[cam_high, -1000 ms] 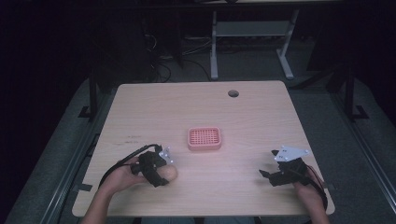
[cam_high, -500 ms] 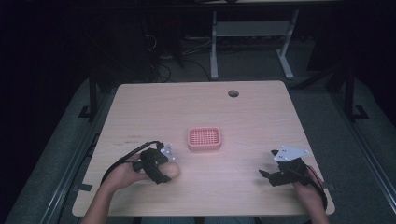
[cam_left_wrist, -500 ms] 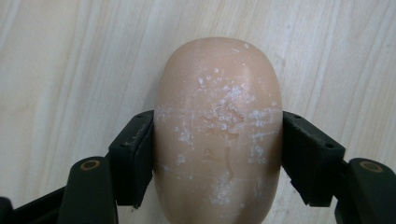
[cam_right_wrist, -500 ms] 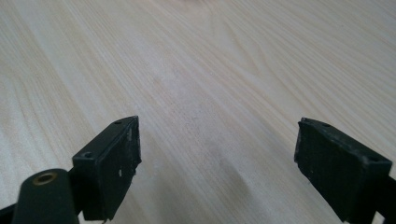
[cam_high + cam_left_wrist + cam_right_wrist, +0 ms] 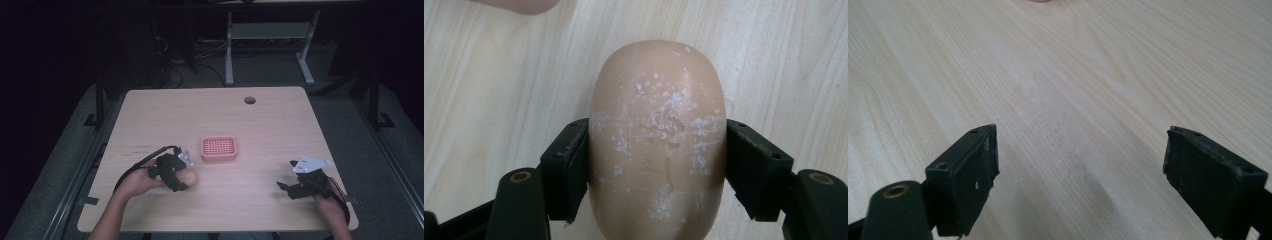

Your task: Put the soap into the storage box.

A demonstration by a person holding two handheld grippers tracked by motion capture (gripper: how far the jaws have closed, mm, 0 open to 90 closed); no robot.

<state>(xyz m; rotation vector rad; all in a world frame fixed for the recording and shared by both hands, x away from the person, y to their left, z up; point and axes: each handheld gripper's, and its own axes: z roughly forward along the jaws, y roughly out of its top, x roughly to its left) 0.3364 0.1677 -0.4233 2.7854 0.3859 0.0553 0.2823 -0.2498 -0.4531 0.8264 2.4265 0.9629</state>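
A tan oval bar of soap (image 5: 658,145) with white flecks lies on the wooden table (image 5: 260,125), and my left gripper (image 5: 657,170) is shut on it, one black pad against each side. From above, the soap (image 5: 189,177) sits at the front left of the table, just in front of a pink slotted soap dish (image 5: 218,148). My right gripper (image 5: 283,187) rests low at the front right, its jaws wide apart. In the right gripper view the gripper (image 5: 1080,170) has only bare wood between its pads.
A round cable hole (image 5: 249,100) is at the back right of the tabletop. A black cable (image 5: 135,167) loops from the left gripper. Beyond the table stand a white desk frame (image 5: 270,35) and tangled cables on a dark floor.
The left gripper with the soap has shifted very slightly. The right gripper has stayed where it was.
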